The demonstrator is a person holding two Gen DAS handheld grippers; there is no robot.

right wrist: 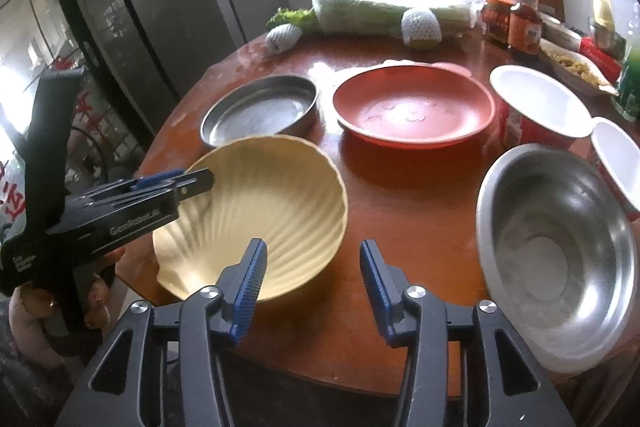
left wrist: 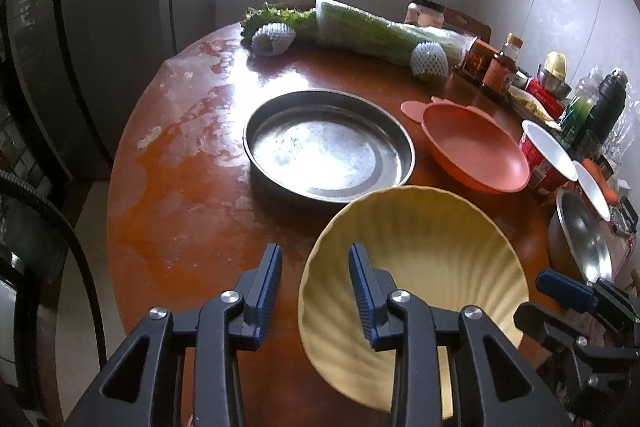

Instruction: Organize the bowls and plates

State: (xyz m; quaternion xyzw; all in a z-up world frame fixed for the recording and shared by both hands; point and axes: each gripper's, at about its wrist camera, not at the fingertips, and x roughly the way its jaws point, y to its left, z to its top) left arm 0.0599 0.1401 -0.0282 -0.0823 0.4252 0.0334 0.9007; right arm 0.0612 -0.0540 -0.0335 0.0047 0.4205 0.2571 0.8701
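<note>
A yellow shell-shaped plate (left wrist: 432, 259) (right wrist: 280, 211) lies at the near edge of the round wooden table (left wrist: 192, 187). My left gripper (left wrist: 314, 259) (right wrist: 196, 179) is open with its jaws astride the plate's left rim, one finger inside and one outside. My right gripper (right wrist: 312, 255) is open and empty, over the table just right of the yellow plate; it also shows in the left wrist view (left wrist: 560, 287). Behind stand a round steel pan (left wrist: 328, 147) (right wrist: 260, 109), an orange-red plate (left wrist: 476, 151) (right wrist: 412, 111) and a steel bowl (right wrist: 556, 243) (left wrist: 580, 239).
Two red cups with white insides (right wrist: 540, 107) stand at the right. Wrapped cabbage (right wrist: 384, 13), netted fruit (right wrist: 420, 27), lettuce, sauce bottles (right wrist: 526, 23) and jars crowd the far side. A dark fridge (right wrist: 132, 7) stands left of the table.
</note>
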